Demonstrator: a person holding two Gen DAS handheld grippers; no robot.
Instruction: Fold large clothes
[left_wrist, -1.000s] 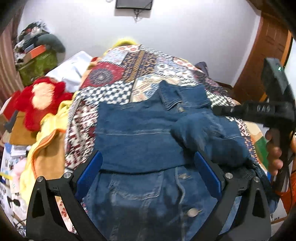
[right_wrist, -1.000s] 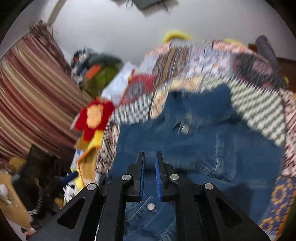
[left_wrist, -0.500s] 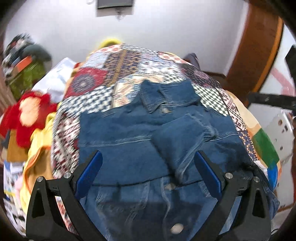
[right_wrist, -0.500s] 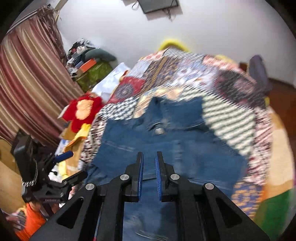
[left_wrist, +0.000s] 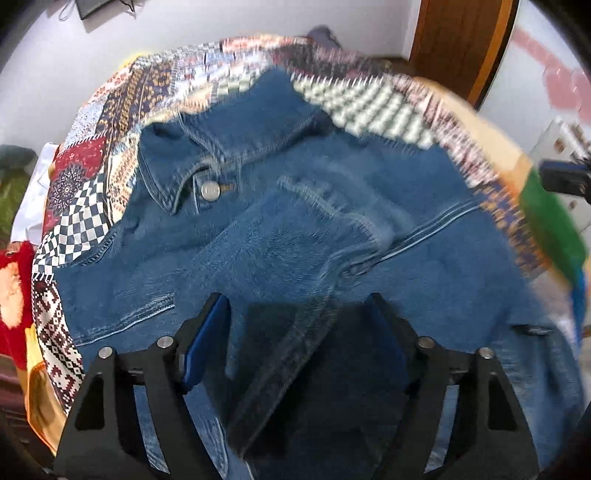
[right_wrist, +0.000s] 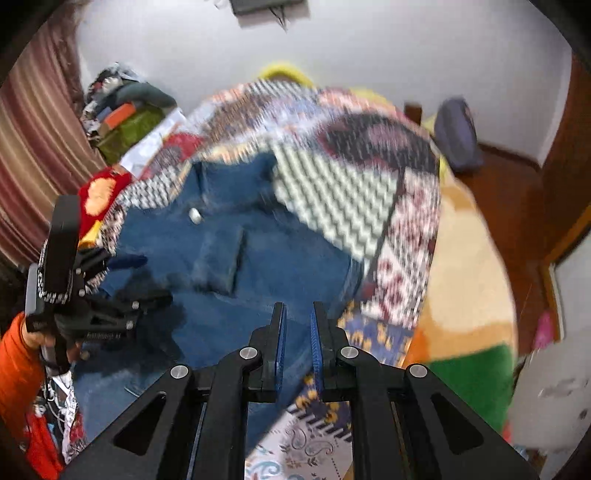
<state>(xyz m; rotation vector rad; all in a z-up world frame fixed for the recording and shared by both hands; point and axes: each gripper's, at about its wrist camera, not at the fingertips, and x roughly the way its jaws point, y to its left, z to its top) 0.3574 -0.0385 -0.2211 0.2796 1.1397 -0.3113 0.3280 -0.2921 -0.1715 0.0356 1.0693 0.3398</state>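
A blue denim jacket lies front up on a patchwork bedspread, collar toward the far wall. One sleeve is folded across its chest. My left gripper is open and hovers low over the folded sleeve, holding nothing. The jacket also shows in the right wrist view. My right gripper is nearly shut and empty, above the jacket's right edge. The left gripper shows there at the left, held by a hand in an orange sleeve.
A red plush toy lies at the bed's left edge. A striped curtain and a pile of clutter stand on the left. A wooden door is at the right. A grey bag sits on the floor.
My left gripper has dropped closer to the jacket, narrowed its opening and swung right. My right gripper has pulled back to the right, off the jacket's middle, and opened slightly.
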